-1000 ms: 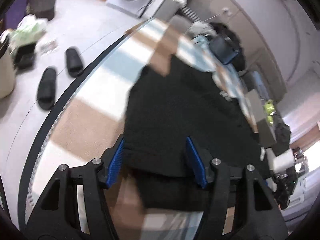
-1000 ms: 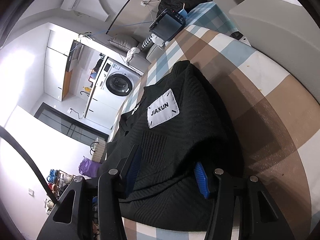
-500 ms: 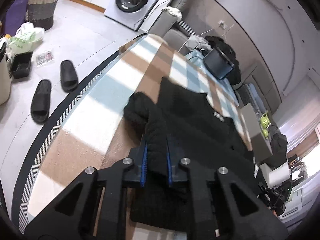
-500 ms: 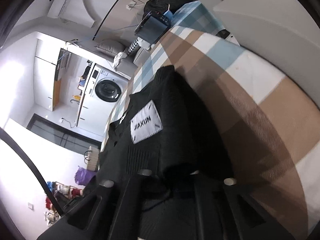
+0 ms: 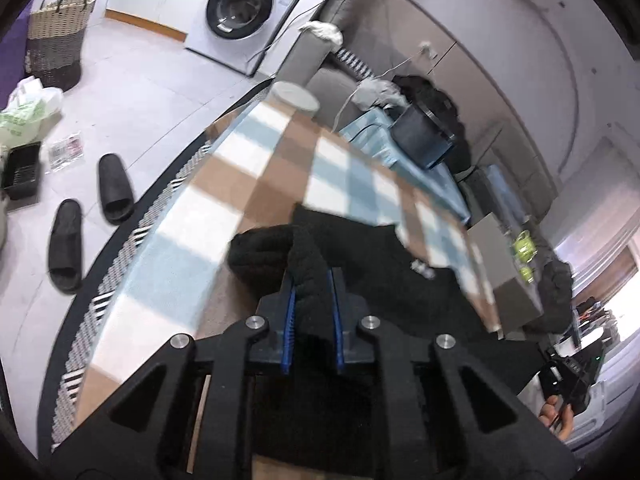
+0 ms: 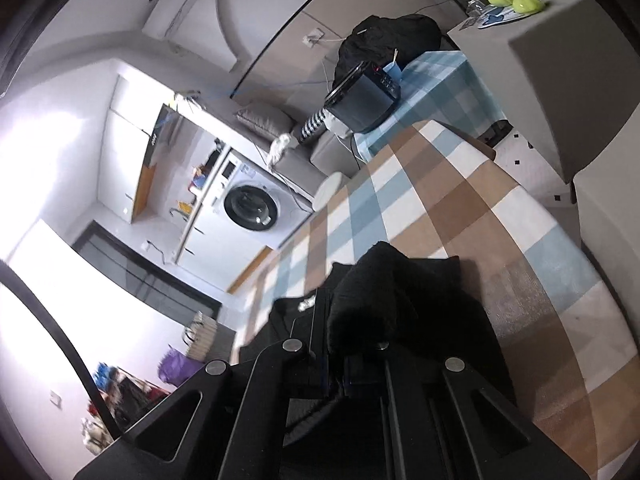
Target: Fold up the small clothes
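A black knitted garment (image 5: 384, 268) lies on a round table under a blue, brown and white checked cloth (image 5: 248, 176). My left gripper (image 5: 313, 304) is shut on a raised fold of the garment's edge, with the knit pinched between its blue pads (image 5: 289, 316). Seen from the right wrist, the same black garment (image 6: 376, 288) bunches up over my right gripper (image 6: 346, 360). That gripper is shut on the fabric, and its pads are mostly buried in the knit. Both held edges hang above the checked cloth (image 6: 460, 216).
A grey box (image 5: 508, 268) and a black device (image 5: 424, 136) stand at the table's far side. On the floor to the left are two black slippers (image 5: 116, 188), a woven basket (image 5: 56, 40) and a washing machine (image 5: 240, 12). A person's hand (image 5: 560, 420) shows at lower right.
Both grippers went from open around the garment's edge to shut on it. They have since lifted and carried the fabric across the table, and the white label is now out of sight.
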